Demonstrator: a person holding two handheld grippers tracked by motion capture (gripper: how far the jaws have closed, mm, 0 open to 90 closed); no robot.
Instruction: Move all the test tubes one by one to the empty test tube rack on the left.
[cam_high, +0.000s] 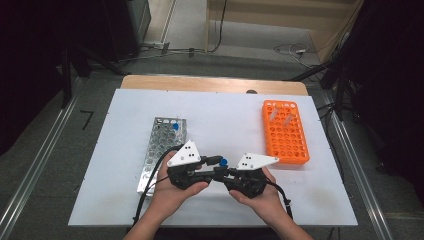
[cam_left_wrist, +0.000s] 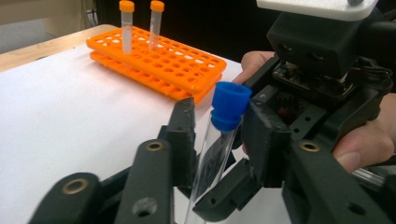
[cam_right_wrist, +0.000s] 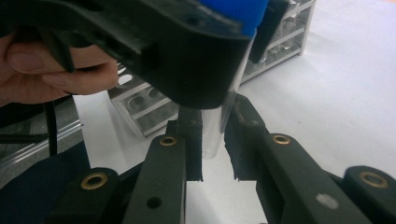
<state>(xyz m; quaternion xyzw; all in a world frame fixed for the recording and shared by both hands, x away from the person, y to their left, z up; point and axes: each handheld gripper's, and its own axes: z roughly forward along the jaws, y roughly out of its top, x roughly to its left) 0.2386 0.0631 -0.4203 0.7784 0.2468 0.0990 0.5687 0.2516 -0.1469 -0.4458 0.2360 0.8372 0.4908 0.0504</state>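
Observation:
A clear tube with a blue cap (cam_high: 223, 161) (cam_left_wrist: 229, 105) hangs above the front middle of the white mat (cam_high: 225, 107), where both grippers meet. My left gripper (cam_high: 218, 163) (cam_left_wrist: 218, 140) is shut on the tube just below the cap. My right gripper (cam_high: 226, 171) (cam_right_wrist: 215, 144) comes from the opposite side, and its jaws close on the tube's rounded lower end (cam_right_wrist: 215, 137). In the right gripper view the left gripper's black jaw covers most of the upper tube.
An orange rack (cam_high: 285, 135) (cam_left_wrist: 163, 63) lies at the right with two orange-capped tubes (cam_left_wrist: 126, 25) in its far end. A metal rack (cam_high: 161, 145) (cam_right_wrist: 140, 107) lies at the left, with one blue-capped tube (cam_high: 176, 127) near its far end.

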